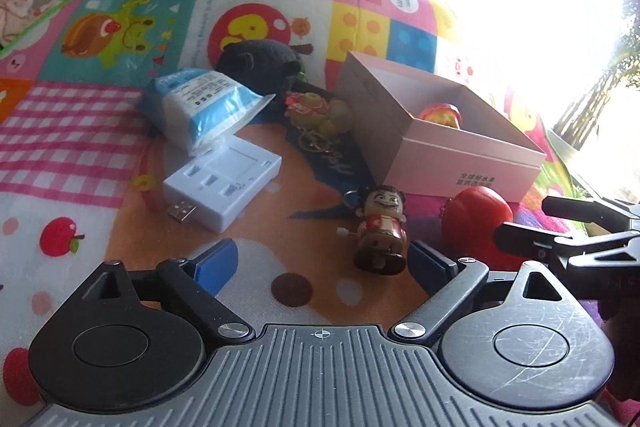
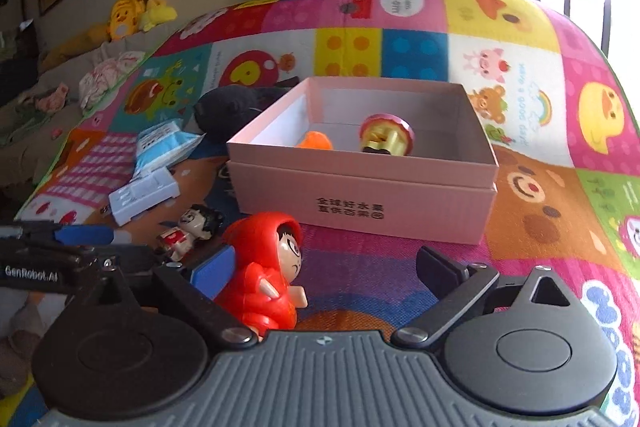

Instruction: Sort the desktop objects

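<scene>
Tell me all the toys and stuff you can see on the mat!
Box: one, pink, open, middle of the mat.
Apple core toy: one, red and yellow, inside the box.
Orange toy: one, inside the box.
Red hooded doll: one, between the right gripper's fingers.
Wind-up boy: one, brown and red, before the left gripper.
Charger: one, white, left of the box.
Tissue pack: one, blue and white, behind the charger.
Black plush: one, behind the tissue pack.
Keychain: one, beside the box.
Mat: one, multicoloured.
Left gripper: open.
Right gripper: open.
</scene>
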A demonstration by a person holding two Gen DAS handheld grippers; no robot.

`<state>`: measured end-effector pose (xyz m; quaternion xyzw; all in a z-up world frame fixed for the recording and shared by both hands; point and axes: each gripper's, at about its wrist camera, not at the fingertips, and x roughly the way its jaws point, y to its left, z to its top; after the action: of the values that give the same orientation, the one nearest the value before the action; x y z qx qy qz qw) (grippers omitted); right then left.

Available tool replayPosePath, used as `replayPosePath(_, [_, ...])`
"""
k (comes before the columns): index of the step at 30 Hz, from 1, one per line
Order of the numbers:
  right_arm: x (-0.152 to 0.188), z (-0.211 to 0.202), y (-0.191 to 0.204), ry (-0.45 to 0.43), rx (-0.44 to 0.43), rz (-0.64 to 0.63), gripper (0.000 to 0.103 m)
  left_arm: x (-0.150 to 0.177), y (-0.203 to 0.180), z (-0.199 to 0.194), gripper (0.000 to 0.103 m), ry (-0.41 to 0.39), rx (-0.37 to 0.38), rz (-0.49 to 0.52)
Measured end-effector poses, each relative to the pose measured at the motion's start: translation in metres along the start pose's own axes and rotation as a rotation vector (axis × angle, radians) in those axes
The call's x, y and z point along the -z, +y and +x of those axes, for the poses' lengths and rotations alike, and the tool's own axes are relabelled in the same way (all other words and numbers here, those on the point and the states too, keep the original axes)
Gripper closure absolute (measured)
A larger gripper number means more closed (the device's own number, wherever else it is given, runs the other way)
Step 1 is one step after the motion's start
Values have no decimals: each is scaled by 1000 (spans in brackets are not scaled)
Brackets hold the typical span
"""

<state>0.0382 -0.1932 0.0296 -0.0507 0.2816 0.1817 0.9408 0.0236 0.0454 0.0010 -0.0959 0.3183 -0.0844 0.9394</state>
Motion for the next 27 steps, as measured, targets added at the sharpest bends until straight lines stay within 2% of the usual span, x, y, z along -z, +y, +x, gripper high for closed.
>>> replayPosePath(3, [1,-6,13,-18,6,-91,6,1,-1,0,7,1,-1,18])
replayPosePath(6, [-2,-15,10,-25,-81,-44,6,1,-3,1,7,1,-7,33])
replayPosePath(8, [-5,-17,6,-34,-108,4,6,2,-4,1,6,2,-7,32])
replayPosePath(10, [-9,-15,-4,-41,-136,79,16,2,-4,1,6,2,-9,27])
replayPosePath(12, [-12,-12,-19,-43,-180,186,38,2,-4,1,6,1,-10,24])
replayPosePath(14, [-14,-8,-35,-32,-185,278,44,2,-4,0,4,0,-11,21])
replayPosePath(16, [-12,-3,-45,-3,-161,316,45,1,-2,0,3,-2,-8,14])
replayPosePath(19, [-3,4,-46,49,-115,298,45,-1,4,-1,3,-7,-14,-18])
replayPosePath(22, [3,4,-36,61,-142,272,44,-2,10,-3,3,-15,-45,-33])
replayPosePath(27, [2,3,-3,60,-210,154,44,-4,18,-6,3,-16,-75,-55])
